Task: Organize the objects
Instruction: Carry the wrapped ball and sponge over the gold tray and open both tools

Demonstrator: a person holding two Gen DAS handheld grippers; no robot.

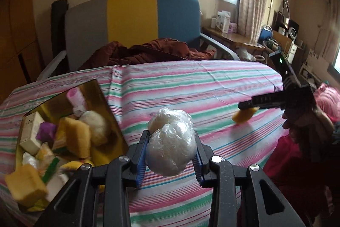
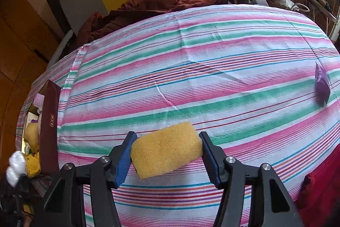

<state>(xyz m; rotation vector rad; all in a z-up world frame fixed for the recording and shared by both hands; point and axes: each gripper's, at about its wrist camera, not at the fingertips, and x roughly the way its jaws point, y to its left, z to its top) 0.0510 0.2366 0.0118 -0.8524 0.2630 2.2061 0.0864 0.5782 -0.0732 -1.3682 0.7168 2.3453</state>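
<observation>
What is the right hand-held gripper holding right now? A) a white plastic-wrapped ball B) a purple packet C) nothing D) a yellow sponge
D: the right hand-held gripper is shut on a yellow sponge above the striped cloth, while the white plastic-wrapped ball sits in the left hand-held gripper.

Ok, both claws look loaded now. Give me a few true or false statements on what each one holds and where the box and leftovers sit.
1. The left claw grips a yellow sponge. False: it grips a clear plastic-wrapped ball.
2. The right claw grips a yellow sponge. True.
3. The gold-lined box is bare inside. False: it holds sponges and small packets.
4. A purple packet lies on the striped cloth. True.
5. The box sits to the left of both claws. True.
</observation>
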